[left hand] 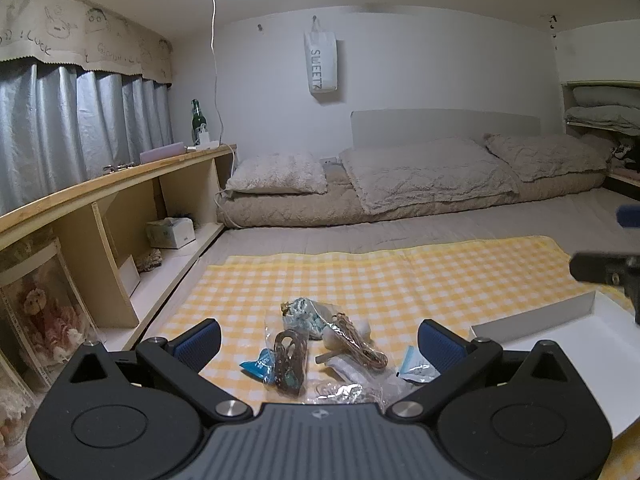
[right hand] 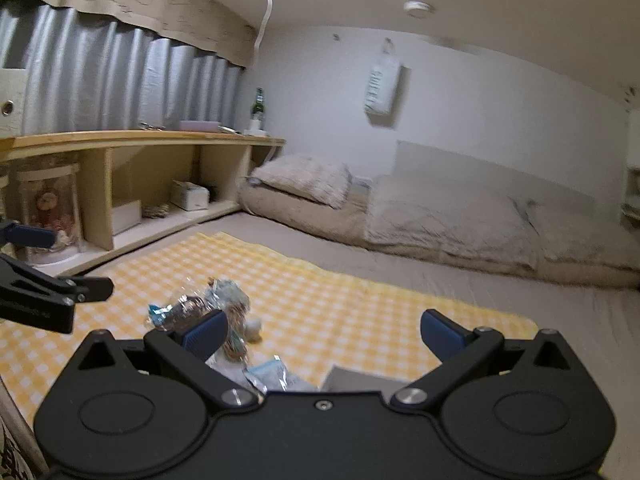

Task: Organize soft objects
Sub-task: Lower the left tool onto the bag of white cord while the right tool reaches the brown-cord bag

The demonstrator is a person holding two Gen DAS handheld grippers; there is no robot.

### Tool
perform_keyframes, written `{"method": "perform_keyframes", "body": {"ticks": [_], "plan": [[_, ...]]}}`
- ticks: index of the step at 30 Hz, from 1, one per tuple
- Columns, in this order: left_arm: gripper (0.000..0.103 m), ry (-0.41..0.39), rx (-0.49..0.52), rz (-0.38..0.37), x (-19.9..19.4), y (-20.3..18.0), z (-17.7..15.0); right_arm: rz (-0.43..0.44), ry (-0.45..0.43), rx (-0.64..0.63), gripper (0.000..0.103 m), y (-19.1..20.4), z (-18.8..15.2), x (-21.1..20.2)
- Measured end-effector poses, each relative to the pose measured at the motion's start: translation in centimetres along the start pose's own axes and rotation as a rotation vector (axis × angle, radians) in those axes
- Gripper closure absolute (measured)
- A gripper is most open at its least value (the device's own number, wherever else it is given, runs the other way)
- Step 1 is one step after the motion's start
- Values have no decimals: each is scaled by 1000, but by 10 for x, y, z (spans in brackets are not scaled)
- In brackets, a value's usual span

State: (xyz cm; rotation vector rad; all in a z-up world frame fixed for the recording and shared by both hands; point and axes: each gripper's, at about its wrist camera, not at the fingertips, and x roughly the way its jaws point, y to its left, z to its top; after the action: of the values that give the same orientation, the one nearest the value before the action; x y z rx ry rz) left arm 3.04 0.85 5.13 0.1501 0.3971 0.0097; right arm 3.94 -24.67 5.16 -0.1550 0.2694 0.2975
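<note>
Bedroom, low bed point(left hand: 400, 236) with a yellow checked cloth point(left hand: 400, 276) spread over the near half; pillows and folded quilt at the far end, wooden shelf along the left wall.

Task things: a small heap of wrapped trinkets point(left hand: 320, 344) lies on the cloth, near and centre, directly ahead of my left gripper point(left hand: 320, 340). The white box point(left hand: 568, 344) sits just right of the heap, open side up, nothing visible inside it.

Left gripper: jaws spread wide, holding nothing, hovering above the heap. Right gripper point(right hand: 322, 332): also spread wide and empty, above the near cloth with the heap to its left; this view is blurred.

Handling, judged: all pieces look light and limp. The clear wrappers will crinkle and slide under the pads, so a pinch on loose film alone may slip. The brown woven piece point(left hand: 289, 360) and the braided cord point(left hand: 360, 340) offer firmer bulk; I would close across their middles. The flat blue packet point(left hand: 258, 365) on the left lies close to the cloth, so take it by an edge. Pieces overlap; lifting one may drag a neighbour.
</note>
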Motion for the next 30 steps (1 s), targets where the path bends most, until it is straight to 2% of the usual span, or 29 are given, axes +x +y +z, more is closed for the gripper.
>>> {"method": "perform_keyframes", "body": {"ticks": [7,12,16,22,27,30], "plan": [[0,91,-88,1,31,15,19,56,16,24,0,-10,40,33],[0,117,-150,32,53,21,22,64,55,40,0,-12,55,71],[0,209,-229,0,78,23,16,73,77,60,0,-18,66,106],[0,362,-437,8,115,26,-10,103,121,132,0,-26,71,154],[0,558,-705,11,146,35,-45,138,191,186,0,-23,59,189],[0,613,-833,43,156,37,-62,186,249,225,2,-21,49,209]]}}
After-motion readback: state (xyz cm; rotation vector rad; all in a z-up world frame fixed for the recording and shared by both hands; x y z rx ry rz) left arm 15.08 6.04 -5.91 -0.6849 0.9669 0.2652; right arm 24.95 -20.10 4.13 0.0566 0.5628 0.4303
